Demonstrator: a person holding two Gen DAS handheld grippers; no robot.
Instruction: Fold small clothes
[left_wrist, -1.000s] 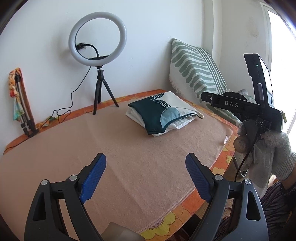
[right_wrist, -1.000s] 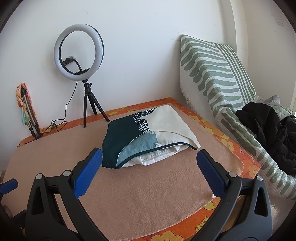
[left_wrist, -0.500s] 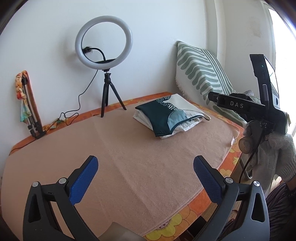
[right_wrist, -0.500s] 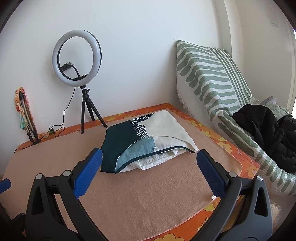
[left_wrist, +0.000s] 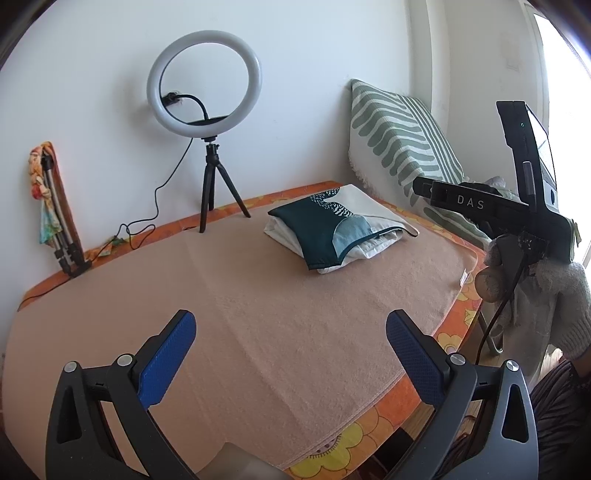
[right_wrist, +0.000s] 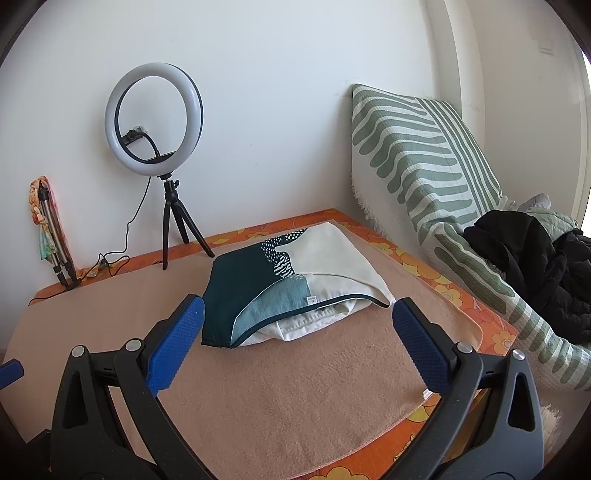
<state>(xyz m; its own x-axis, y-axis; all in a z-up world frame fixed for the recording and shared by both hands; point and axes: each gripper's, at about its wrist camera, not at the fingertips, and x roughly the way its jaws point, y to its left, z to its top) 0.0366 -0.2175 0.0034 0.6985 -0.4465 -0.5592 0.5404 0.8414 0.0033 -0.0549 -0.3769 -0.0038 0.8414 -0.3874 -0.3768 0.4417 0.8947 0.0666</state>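
A folded stack of small clothes (right_wrist: 295, 284), dark teal, light blue and cream on top with white cloth under it, lies at the back right of the peach blanket (right_wrist: 295, 387). It also shows in the left wrist view (left_wrist: 336, 229). My right gripper (right_wrist: 295, 336) is open and empty, just in front of the stack. My left gripper (left_wrist: 290, 354) is open and empty over the blanket's near part, well short of the stack. The right gripper's body (left_wrist: 517, 210), held in a gloved hand, shows at the right of the left wrist view.
A ring light on a tripod (right_wrist: 170, 206) stands at the back by the wall, its cable trailing left. A folded tripod with a colourful cloth (right_wrist: 51, 240) leans at the back left. A striped green cushion (right_wrist: 424, 158) and dark clothes (right_wrist: 535, 266) lie to the right.
Both grippers have drawn back a little from the stack and stayed open. The left view has turned slightly, so the ring light and the stack sit further right in it.
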